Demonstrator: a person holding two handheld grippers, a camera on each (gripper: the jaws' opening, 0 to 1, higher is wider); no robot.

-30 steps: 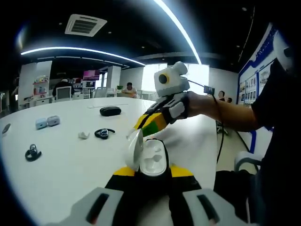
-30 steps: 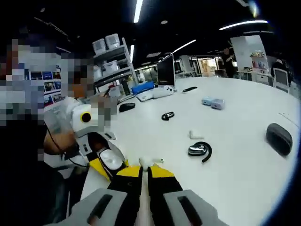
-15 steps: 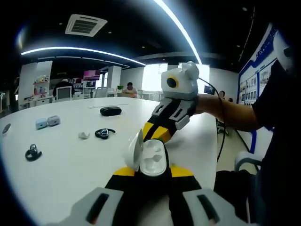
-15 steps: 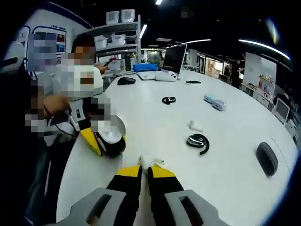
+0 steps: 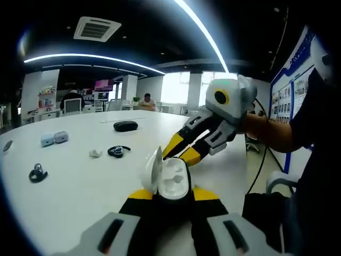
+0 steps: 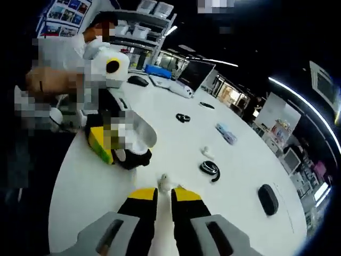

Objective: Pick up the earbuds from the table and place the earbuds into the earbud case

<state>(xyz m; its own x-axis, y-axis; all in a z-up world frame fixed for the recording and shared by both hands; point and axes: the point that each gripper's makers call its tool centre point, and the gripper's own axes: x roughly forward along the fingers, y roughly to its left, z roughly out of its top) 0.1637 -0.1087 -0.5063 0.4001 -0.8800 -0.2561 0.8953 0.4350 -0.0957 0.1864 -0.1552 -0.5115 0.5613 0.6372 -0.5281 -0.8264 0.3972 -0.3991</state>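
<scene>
One white earbud (image 6: 165, 180) sits pinched at the tips of the right claw (image 6: 164, 193), low centre of the right gripper view, lifted clear of the table (image 6: 234, 213). The earbud case (image 5: 166, 178) stands open in the left claw (image 5: 166, 194), which is clamped on the case body; lid tilted to the left of frame, white wells facing up, centre-bottom of the left gripper view. In that view the right claw comes in from the right of frame, its yellow tips just beside the case rim.

Step in hand, as I judge it: carrying the earbud to the case. Insertion not yet done.

Next move calls for lining the bud over an empty well, lowering, then letting go only once seated.

A second white earbud (image 5: 95, 153) lies on the table at left of frame, near a black ear-hook headset (image 5: 118, 151); a black oval case (image 5: 125, 126) sits further back.
</scene>
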